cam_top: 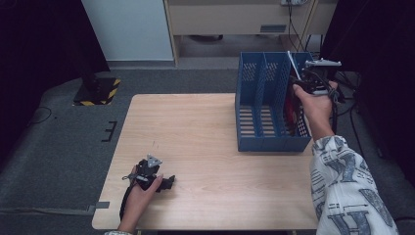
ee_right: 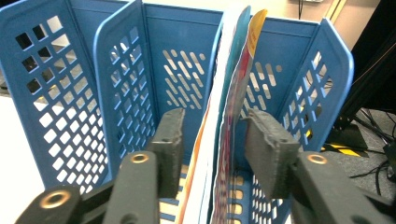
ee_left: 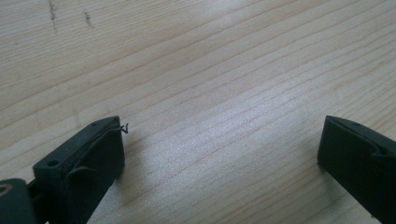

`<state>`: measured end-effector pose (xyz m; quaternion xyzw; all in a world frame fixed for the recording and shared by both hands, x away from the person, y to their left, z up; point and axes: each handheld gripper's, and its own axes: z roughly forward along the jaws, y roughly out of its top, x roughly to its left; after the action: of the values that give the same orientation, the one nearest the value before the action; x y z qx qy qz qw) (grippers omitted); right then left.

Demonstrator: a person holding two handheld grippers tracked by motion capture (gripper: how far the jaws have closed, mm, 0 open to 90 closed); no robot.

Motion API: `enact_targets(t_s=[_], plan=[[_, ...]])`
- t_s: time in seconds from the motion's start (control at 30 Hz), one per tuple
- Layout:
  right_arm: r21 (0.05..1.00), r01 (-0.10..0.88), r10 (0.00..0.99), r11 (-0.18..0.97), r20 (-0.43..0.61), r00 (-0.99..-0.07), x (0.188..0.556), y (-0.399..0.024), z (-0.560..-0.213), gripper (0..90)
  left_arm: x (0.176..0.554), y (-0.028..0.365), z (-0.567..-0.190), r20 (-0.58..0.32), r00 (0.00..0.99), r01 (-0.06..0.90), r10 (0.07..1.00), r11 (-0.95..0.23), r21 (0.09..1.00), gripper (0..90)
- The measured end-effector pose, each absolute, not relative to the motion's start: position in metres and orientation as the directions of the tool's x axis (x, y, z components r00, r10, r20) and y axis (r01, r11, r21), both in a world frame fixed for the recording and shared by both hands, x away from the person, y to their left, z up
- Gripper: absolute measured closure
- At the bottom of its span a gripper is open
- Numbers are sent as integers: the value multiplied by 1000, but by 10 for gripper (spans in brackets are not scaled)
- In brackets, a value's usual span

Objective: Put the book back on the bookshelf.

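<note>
A blue file rack [cam_top: 259,142] with three compartments stands at the table's far right. Thin colourful booklets [ee_right: 233,84] stand upright in its rightmost compartment [ee_right: 299,84]; in the high view they show as a red and white sliver [cam_top: 292,105]. My right gripper [ee_right: 212,135] hangs over that compartment, jaws apart on either side of the booklets, with a gap between the left pad and the covers. In the high view the right gripper [cam_top: 307,81] sits at the rack's top right corner. My left gripper [ee_left: 222,149] lies open on the wood near the front left [cam_top: 169,182], nothing between its fingers.
The wooden table [cam_top: 195,127] carries the rack and the left hand. The rack's two left compartments [ee_right: 140,70] hold nothing visible. Cables trail on the grey floor right of the table. A yellow-black striped base [cam_top: 100,90] stands on the floor at the far left.
</note>
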<state>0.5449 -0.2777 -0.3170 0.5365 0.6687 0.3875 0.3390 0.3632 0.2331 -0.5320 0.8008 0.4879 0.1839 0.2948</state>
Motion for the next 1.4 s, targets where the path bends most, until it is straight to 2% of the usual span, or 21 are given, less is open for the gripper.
enact_targets(t_s=[0.53,1.03,1.13,1.4], plan=[[885,450,979,120,-30,-202,542,-275,-315,415,363,233,-532,7,457,672,889,-350,652,0],[928,364,960,74,33,-278,526,-272,-306,92,363,233,-533,3,456,667,890,-344,661,0],[936,341,960,81,19,-280,520,-271,-305,58,362,233,-533,1,458,666,889,-343,663,0],[941,327,948,92,17,-317,501,-273,-300,46,363,233,-533,1,457,669,889,-345,658,0]])
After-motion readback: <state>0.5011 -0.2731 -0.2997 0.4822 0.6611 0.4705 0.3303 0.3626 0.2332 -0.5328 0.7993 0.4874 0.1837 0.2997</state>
